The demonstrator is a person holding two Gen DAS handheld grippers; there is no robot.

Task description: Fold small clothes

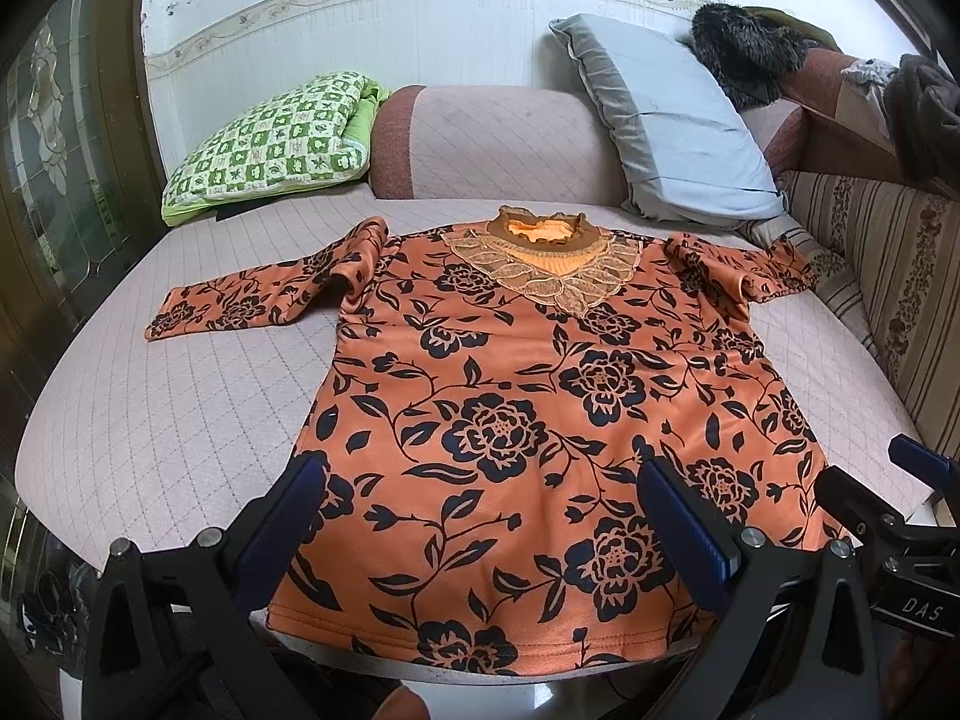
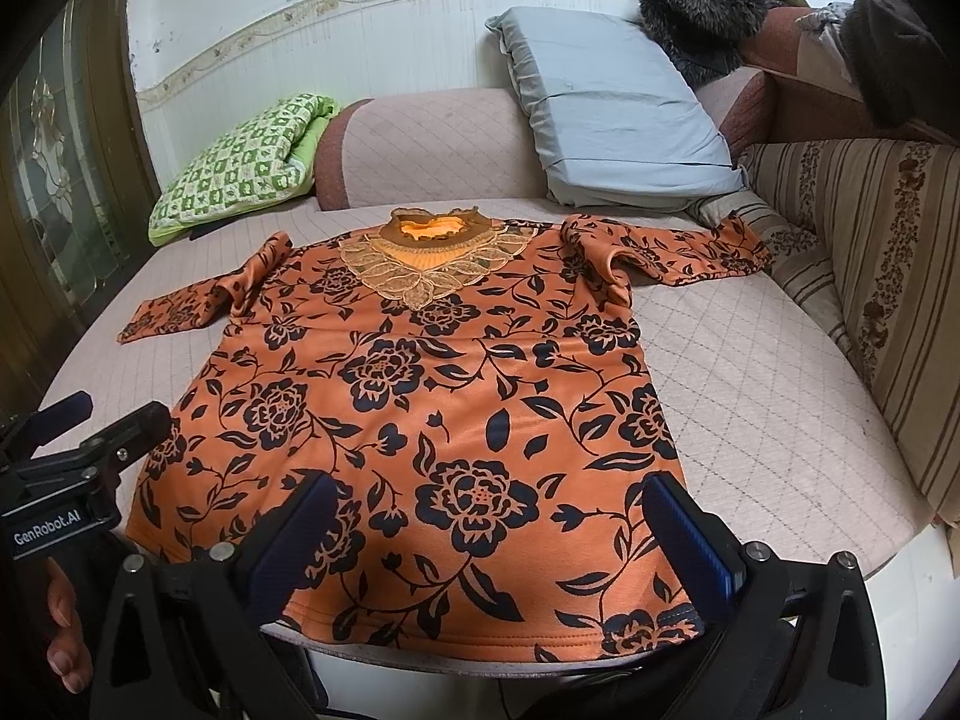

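Observation:
An orange top with black flowers point(image 1: 516, 420) lies flat, front up, on the pink quilted cushion point(image 1: 180, 408), lace collar point(image 1: 540, 252) at the far end, hem at the near edge. Both sleeves are spread sideways. My left gripper point(image 1: 480, 480) is open over the hem's left part, fingers apart, holding nothing. My right gripper point(image 2: 486, 498) is open over the hem's right part point(image 2: 480, 480), also empty. Each gripper shows at the edge of the other's view: the right one in the left wrist view point(image 1: 888, 516), the left one in the right wrist view point(image 2: 78, 456).
A green checked folded blanket point(image 1: 270, 144) and a grey pillow point(image 1: 672, 120) lean at the back. A dark furry garment point(image 1: 744, 42) sits on the striped sofa arm point(image 1: 888, 276) to the right. A dark wooden door point(image 1: 54, 180) stands at left.

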